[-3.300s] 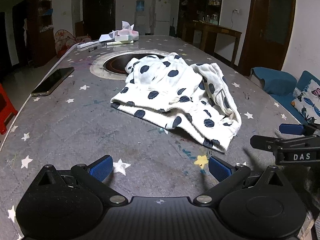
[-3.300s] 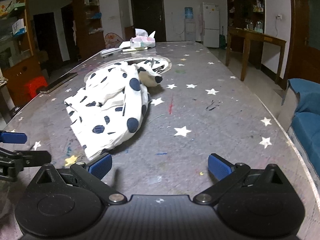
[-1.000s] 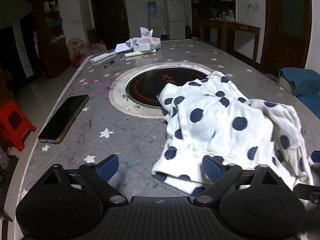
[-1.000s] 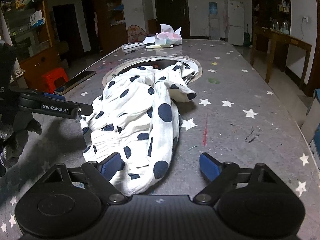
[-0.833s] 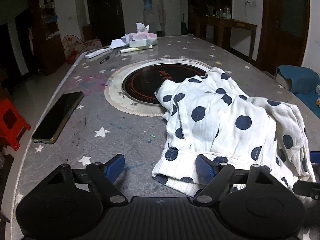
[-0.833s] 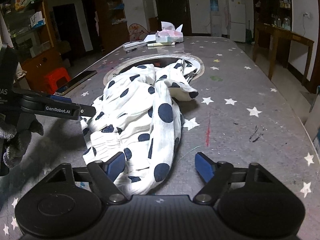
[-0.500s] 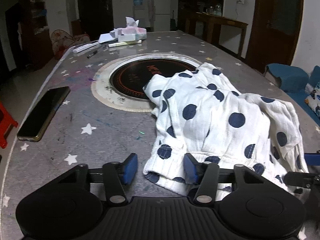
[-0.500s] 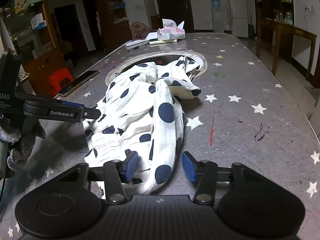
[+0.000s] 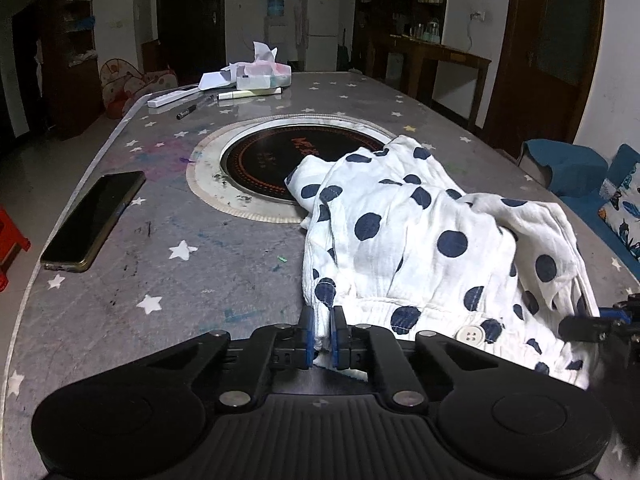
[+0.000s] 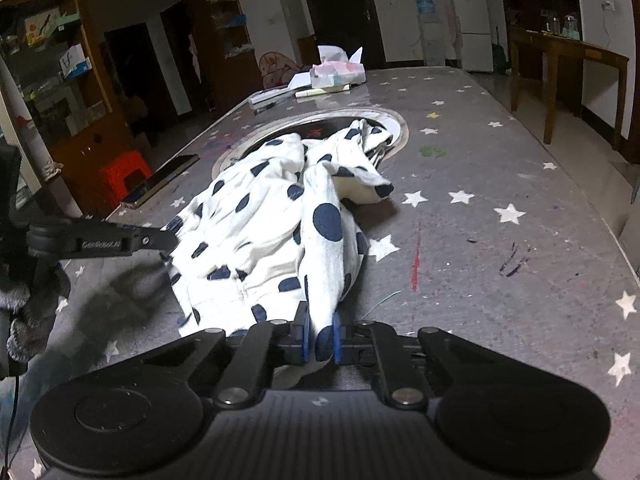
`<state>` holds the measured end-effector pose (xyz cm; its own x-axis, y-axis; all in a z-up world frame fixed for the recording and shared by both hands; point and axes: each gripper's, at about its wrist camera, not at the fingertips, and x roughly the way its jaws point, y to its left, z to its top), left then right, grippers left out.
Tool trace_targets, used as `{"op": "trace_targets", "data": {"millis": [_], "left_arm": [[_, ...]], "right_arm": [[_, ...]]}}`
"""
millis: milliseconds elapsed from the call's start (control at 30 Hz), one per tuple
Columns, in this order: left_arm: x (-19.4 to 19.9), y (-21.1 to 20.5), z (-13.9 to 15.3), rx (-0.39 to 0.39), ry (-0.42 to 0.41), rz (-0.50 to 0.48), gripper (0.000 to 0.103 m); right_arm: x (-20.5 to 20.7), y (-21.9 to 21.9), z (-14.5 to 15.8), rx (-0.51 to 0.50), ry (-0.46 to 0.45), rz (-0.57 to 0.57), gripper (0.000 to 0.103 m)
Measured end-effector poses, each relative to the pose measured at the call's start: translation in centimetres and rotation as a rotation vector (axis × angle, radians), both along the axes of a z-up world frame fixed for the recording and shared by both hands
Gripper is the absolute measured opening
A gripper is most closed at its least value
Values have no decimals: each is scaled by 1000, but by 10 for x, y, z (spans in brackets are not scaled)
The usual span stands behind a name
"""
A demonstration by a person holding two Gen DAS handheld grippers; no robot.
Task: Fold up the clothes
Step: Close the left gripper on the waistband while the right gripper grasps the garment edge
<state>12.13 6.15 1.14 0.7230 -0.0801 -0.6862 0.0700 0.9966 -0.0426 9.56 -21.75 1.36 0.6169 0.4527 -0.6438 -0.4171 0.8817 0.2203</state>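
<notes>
Left wrist: garment [image 9: 420, 248] edge pinched in left claw [image 9: 322, 336] (right likewise).

Dim indoor light, sharp focus, strong fisheye bending and dark corners.

There was one garment [image 9: 420, 248], one phone [image 9: 94, 220], one tissue box [image 9: 262, 78], one pen [image 9: 192, 109], one hotplate [image 9: 280, 160] and two grippers [image 9: 322, 336] [image 10: 320, 340].
</notes>
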Motion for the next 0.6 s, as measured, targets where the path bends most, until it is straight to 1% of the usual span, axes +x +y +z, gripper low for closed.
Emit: {"op": "trace_targets", "data": {"millis": [233, 400, 600], "left_arm": [[-32, 0, 14, -13, -20, -10, 8], [-70, 0, 25, -31, -39, -30, 7], [-118, 2, 33, -56, -24, -65, 7]], "right_arm": [[-11, -8, 13, 18, -24, 23, 8], [-29, -19, 23, 27, -20, 84, 7], [-58, -30, 39, 39, -11, 185, 8]]}}
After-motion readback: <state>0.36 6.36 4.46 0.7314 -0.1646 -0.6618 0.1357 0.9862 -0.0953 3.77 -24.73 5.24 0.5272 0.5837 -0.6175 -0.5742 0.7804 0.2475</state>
